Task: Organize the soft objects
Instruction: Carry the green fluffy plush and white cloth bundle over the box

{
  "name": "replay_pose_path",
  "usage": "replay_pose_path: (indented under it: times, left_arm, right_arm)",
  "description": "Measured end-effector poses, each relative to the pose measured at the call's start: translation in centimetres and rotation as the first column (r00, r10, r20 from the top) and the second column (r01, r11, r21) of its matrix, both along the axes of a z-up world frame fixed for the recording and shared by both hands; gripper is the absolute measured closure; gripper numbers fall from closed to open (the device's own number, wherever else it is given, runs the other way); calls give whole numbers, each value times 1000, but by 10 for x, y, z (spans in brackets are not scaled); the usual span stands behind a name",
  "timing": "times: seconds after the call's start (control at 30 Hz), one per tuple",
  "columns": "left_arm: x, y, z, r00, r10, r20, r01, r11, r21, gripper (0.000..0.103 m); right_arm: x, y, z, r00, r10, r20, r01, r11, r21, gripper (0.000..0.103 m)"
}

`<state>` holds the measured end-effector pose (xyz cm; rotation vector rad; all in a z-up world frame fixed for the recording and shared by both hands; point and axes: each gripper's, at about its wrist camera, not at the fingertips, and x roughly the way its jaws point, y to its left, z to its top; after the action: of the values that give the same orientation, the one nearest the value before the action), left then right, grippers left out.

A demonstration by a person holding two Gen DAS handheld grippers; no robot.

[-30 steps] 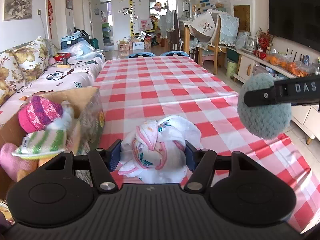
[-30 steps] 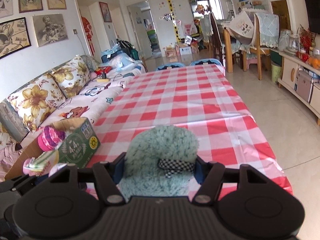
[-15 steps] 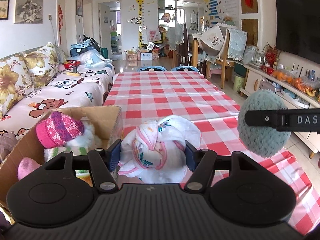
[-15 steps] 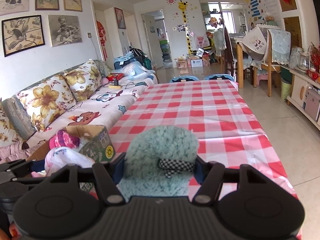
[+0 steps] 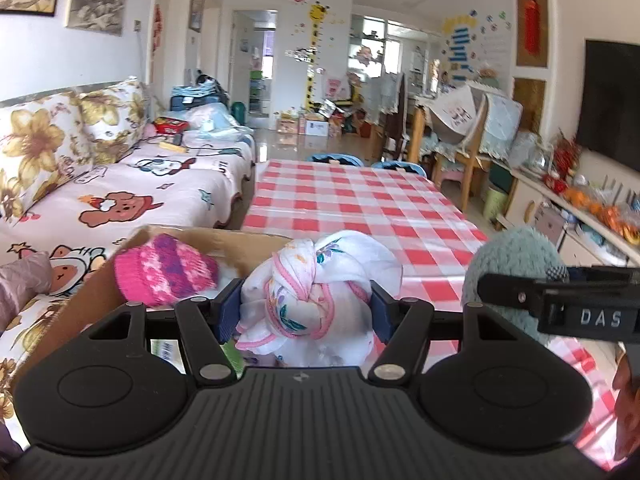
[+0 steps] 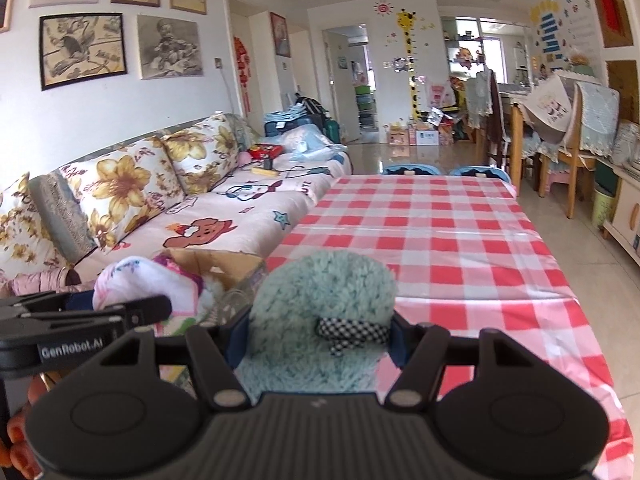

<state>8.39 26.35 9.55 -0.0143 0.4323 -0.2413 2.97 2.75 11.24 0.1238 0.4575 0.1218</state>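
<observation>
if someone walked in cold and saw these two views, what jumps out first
Each gripper is clamped on something soft: the left gripper holds a knotted white floral cloth bundle, and the right gripper holds a fluffy teal plush with a checkered bow. Beyond both runs the long table with its red-and-white checked tablecloth. At its left edge stands an open cardboard box with a pink knitted hat in it.

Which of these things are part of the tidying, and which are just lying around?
Part of the job: knotted cloth, teal plush, cardboard box, pink knit hat.

Just lying about: sofa, checked tablecloth, wall pictures, chairs.
</observation>
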Motion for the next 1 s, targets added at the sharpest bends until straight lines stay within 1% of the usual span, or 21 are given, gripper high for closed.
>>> replay_pose_path:
  times: [0.27,0.37,0.43,0.6,0.77,0.87,1.0]
  left_arm:
    - [13,25,6,996,89,-12,-90,993,-77,24]
    - [19,32,6,992,123,-23,-124,988,-91,24]
    - [21,37,4,989,142,-33,-144,985,-98,24]
    - [27,46,2,981,185,-52,-189,977,-96,24]
    - [34,49,1,975,212,-72,-218,972,-92,24]
    - [37,46,-1,974,210,-85,-217,972,-85,24]
    - [37,41,-7,977,183,-106,-190,980,-61,24]
  right_arm:
    - [23,21,14,998,43,49,-42,999,-24,38]
    - [34,26,15,997,64,51,-64,998,-5,38]
    - [44,29,12,996,82,36,-83,996,22,38]
    - [67,40,4,993,120,-4,-119,990,77,38]
    - [88,53,4,989,149,-1,-148,983,108,38]
    - [100,61,5,985,172,4,-171,977,127,38]
    - [118,72,6,978,207,3,-205,968,144,38]
